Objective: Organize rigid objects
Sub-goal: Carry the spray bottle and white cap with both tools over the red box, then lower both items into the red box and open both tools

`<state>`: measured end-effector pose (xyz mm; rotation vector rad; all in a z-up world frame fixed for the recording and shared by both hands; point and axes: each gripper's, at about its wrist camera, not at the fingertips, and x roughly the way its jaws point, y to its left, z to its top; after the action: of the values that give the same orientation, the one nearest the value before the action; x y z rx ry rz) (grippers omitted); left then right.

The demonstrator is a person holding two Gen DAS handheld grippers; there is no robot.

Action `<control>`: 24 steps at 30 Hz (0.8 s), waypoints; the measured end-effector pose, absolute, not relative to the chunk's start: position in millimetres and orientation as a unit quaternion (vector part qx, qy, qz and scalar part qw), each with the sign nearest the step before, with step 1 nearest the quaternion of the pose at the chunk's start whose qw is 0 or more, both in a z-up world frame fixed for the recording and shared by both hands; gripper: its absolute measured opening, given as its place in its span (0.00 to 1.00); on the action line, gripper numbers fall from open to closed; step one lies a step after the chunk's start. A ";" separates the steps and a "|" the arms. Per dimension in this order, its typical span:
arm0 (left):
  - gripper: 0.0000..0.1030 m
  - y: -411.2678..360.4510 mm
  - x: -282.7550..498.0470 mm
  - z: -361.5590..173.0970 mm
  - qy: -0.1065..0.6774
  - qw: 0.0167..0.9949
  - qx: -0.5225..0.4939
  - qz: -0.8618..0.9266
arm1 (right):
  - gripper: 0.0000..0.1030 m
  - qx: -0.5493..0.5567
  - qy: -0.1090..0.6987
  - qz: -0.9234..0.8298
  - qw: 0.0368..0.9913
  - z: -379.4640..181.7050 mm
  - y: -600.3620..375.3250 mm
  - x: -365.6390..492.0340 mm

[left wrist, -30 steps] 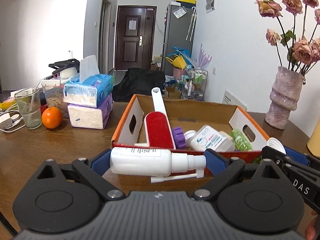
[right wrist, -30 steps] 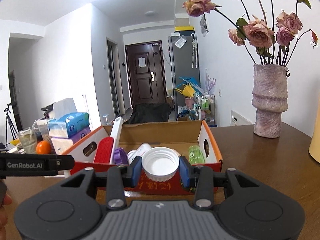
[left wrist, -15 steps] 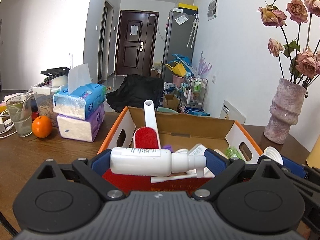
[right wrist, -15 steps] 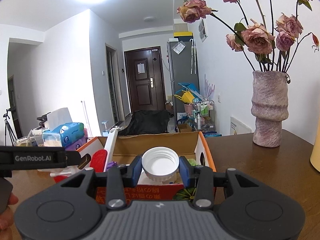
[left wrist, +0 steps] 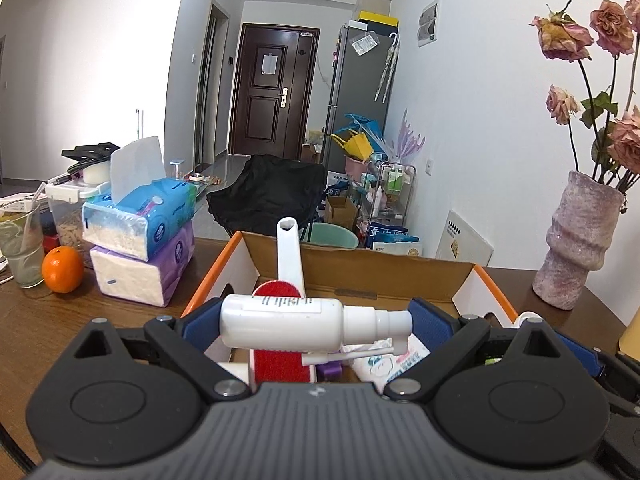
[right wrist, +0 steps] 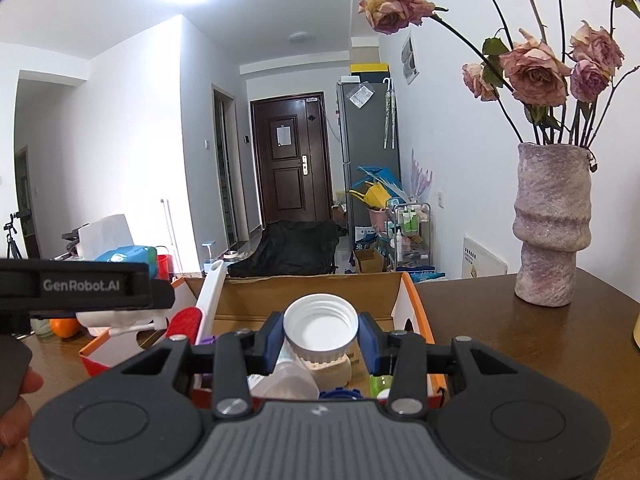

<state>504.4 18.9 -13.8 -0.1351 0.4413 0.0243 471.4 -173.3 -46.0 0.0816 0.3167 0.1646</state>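
My left gripper [left wrist: 308, 322] is shut on a white spray bottle [left wrist: 296, 326], held sideways over the near left part of a cardboard box [left wrist: 376, 272] with orange rims. My right gripper [right wrist: 320, 338] is shut on a white screw cap [right wrist: 319, 328], held over the box [right wrist: 304, 292]. Inside the box lie a red lint brush with a white handle [left wrist: 289, 256], a purple piece [left wrist: 330, 370], a white printed packet [left wrist: 396, 356], a white bottle [right wrist: 284, 380] and a green item [right wrist: 378, 384]. The left gripper's body [right wrist: 80, 286] shows at the left of the right wrist view.
Two stacked tissue packs [left wrist: 140, 240], an orange [left wrist: 63, 269], a glass [left wrist: 20, 248] and a plastic container [left wrist: 66, 208] stand left of the box on the wooden table [left wrist: 100, 316]. A vase of dried roses [right wrist: 550, 224] stands at the right.
Both grippers have moved forward and up, from in front of the box to over its inside, each still holding its object.
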 end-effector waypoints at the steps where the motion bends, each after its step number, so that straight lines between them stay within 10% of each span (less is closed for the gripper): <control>1: 0.96 18.3 507.4 -14.0 0.218 0.973 -0.067 0.012 | 0.38 0.040 0.157 0.082 0.983 -46.2 -172.7 473.9; 24: 0.96 17.0 567.3 -19.2 0.222 0.972 -0.069 0.017 | 0.38 0.032 0.162 0.079 0.983 -50.3 -162.8 530.5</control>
<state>567.3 17.0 -19.2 -0.1397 0.4485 0.0348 530.5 -162.8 -50.3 0.0638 0.3256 0.1583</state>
